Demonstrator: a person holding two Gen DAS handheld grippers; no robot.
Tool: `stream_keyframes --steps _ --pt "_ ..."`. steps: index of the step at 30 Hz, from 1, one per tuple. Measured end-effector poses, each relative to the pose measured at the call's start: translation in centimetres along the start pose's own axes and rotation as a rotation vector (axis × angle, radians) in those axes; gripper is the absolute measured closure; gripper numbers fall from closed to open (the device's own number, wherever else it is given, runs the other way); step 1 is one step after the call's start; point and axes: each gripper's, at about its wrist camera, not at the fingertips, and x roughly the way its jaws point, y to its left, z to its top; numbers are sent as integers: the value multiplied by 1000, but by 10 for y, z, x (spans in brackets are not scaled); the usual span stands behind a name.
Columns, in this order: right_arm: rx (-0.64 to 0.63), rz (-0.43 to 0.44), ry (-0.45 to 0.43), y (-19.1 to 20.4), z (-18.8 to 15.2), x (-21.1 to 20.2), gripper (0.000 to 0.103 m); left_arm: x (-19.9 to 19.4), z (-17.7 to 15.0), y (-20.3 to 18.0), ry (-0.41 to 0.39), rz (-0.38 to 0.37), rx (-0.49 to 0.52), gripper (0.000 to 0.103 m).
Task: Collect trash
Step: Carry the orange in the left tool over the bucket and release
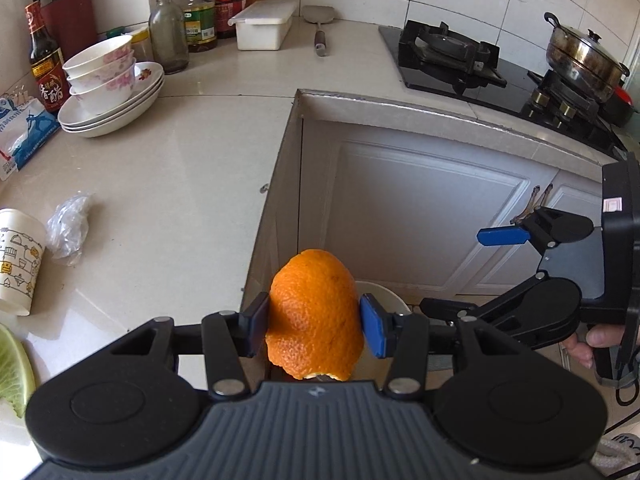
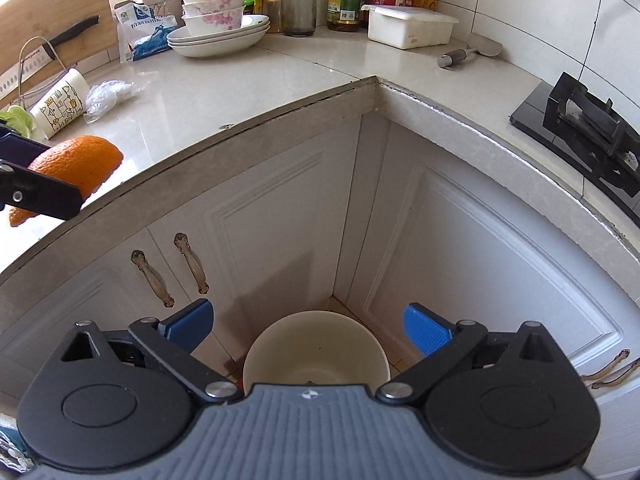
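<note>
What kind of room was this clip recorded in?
A home kitchen, most likely: a gas stove with a steel pot beside it, stacked bowls and plates on the tiled counter, and sauce bottles along the wall.

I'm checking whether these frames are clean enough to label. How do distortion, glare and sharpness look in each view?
Left wrist view: strong fisheye bending of the counter edge, dark corners, soft sheen on the countertop, orange peel sharp. Right wrist view: the same curvature, bright glare on the countertop at upper left, white bin and cabinet doors crisp, no motion blur.
</note>
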Motion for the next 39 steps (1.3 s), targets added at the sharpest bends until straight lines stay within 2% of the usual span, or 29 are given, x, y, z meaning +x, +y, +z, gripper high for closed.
stream_keyframes --steps 9,22,25,27,29,39 --pt "42 6 1 -10 -15 -15 0 36 7 -26 25 -43 17 56" --pt "99 -50 10 -36 -43 -37 0 126 16 -70 92 -81 63 55" --pt "124 -66 6 -43 -47 -42 0 138 20 -77 90 -81 71 49" --pt "138 -77 6 -47 -50 -44 0 142 23 -79 80 -80 80 32" --pt "150 -84 10 -50 -52 -45 0 145 26 -80 66 -71 83 22" --pt "161 -80 9 -50 -52 -43 0 135 31 -77 23 -21 84 13"
